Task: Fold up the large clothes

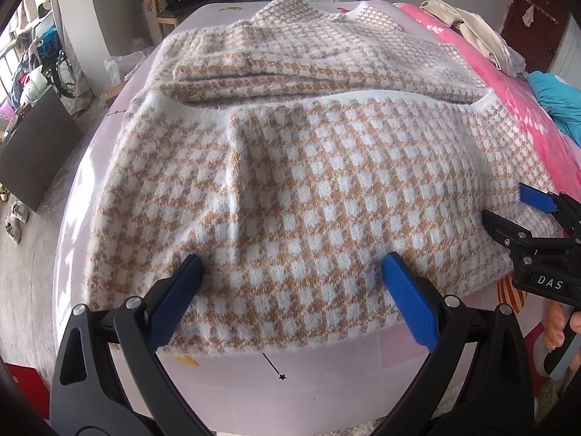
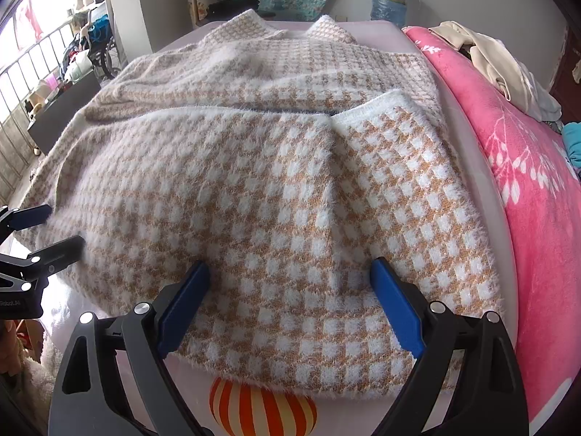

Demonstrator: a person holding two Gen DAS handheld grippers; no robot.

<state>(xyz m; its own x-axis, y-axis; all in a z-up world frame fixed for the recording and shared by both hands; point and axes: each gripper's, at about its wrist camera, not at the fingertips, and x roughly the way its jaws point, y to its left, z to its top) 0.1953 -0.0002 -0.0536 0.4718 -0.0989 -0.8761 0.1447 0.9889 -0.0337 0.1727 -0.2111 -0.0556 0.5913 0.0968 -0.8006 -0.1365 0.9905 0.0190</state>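
A fuzzy tan-and-white checked sweater lies spread across a pale worktop, its lower part already turned up over the body so that a white-trimmed hem runs across the middle. The left claw hangs wide open over the near fold, its blue pads resting at or just above the knit with nothing pinched between them. The right claw stands equally wide over the same fold, nearer the pink blanket, also gripping nothing.

To carry the next fold cleanly, each claw would likely need to bite both layers at the near edge, level with the other, and lift together so the thick knit does not bunch along the ridge that already runs up the left half.

Whether the pads actually touch the fabric cannot be told from either view. The sleeves seem tucked beneath the upper layers, but their ends are out of sight. The collar end is small and far off, and a striped orange-and-white print on the worktop is partly covered by the near edge.
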